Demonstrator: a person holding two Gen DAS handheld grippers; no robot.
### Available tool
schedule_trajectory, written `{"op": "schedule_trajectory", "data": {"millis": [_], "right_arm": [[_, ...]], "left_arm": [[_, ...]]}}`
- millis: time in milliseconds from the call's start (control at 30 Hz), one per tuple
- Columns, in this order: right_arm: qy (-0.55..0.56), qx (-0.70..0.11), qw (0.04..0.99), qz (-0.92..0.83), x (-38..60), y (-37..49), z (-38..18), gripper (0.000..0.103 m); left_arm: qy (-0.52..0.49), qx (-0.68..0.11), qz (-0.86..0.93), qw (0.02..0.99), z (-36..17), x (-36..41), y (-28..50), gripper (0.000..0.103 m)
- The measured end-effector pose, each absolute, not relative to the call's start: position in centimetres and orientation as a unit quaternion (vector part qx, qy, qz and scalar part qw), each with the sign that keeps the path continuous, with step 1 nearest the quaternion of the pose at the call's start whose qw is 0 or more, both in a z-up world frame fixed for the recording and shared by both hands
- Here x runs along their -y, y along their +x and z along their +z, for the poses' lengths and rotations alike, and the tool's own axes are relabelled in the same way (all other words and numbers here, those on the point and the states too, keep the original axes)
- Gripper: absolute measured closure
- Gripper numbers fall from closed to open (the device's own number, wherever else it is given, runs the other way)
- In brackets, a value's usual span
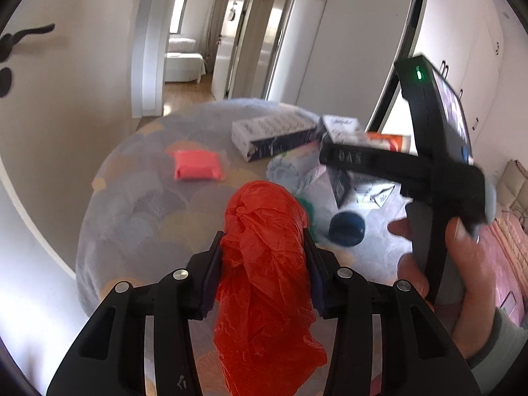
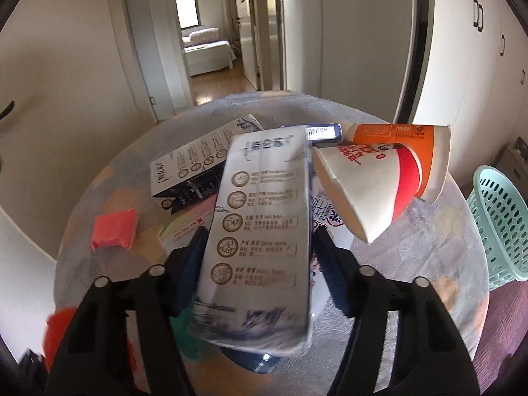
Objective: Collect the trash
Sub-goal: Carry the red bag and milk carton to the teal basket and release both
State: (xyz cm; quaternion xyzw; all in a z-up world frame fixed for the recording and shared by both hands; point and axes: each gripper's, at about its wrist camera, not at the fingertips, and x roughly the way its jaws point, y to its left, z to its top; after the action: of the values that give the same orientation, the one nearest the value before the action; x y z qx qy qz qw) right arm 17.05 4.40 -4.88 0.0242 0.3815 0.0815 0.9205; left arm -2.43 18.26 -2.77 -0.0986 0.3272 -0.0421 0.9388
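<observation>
Left wrist view: left gripper [image 1: 262, 264] pinches a crumpled red thin-plastic bag [image 1: 264, 264], pads pressed into both sides; the loose end hangs down toward the bottom centre of the frame. Bag is clear of the round table with the grey scallop-patterned cloth [image 1: 132, 204].

Right wrist view: right gripper [image 2: 257, 257] has a tall white and blue printed carton [image 2: 260, 231] between its pads, filling the centre of the frame. The right pad appears to meet the carton's edge; the left contact is blurred, so I cannot tell whether the grip is seated or the jaws just straddle it. The carton's far end rests among the other litter.

Remaining on the table: pink soft packet [image 2: 114, 229] at left, a second dark and white printed carton [image 2: 194, 168] upper centre, an orange paper cup lying on its side [image 2: 399, 151] and a white and red paper cone cup [image 2: 359, 188] at upper right. A dark blue round lid [image 1: 346, 227] shows right of centre in the left view. Pale green slotted plastic basket [image 2: 501, 224] stands at the right edge, beside the table.

Step, as judged: mid-collection, one piece in hand on the left, a carton being taken on the right. Next move calls for confirming the carton grip, lifting it free without dragging the cups, then carrying both loads right to the basket, presumably the bin. Risk: the smooth carton pivoting between the pads.
</observation>
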Motion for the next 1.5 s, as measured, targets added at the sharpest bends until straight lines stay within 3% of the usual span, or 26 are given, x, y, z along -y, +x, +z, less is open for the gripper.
{"op": "schedule_trajectory", "data": {"millis": [400,767,967,1267,1500], "right_arm": [[0.075,-0.312,0.937,0.14,2.2,12.3,0.8,0.045],[0.13,-0.231,0.963,0.042,17.0,9.4,4.8,0.045],[0.168,-0.213,0.961,-0.045,26.4,8.5,2.5,0.045],[0.23,-0.272,0.924,-0.138,38.2,10.3,-4.1,0.045],[0.241,-0.343,0.894,-0.159,43.4,13.0,-8.8,0.044]], "left_arm": [[-0.086,-0.262,-0.055,0.96,2.1,-16.1,-1.8,0.061],[-0.032,-0.232,-0.142,0.962,5.7,-6.0,2.9,0.061],[-0.014,-0.238,-0.214,0.947,5.9,2.4,6.1,0.06],[0.013,-0.299,-0.304,0.904,2.1,15.3,13.4,0.06],[0.001,-0.376,-0.339,0.863,-2.9,20.5,19.8,0.06]]}}
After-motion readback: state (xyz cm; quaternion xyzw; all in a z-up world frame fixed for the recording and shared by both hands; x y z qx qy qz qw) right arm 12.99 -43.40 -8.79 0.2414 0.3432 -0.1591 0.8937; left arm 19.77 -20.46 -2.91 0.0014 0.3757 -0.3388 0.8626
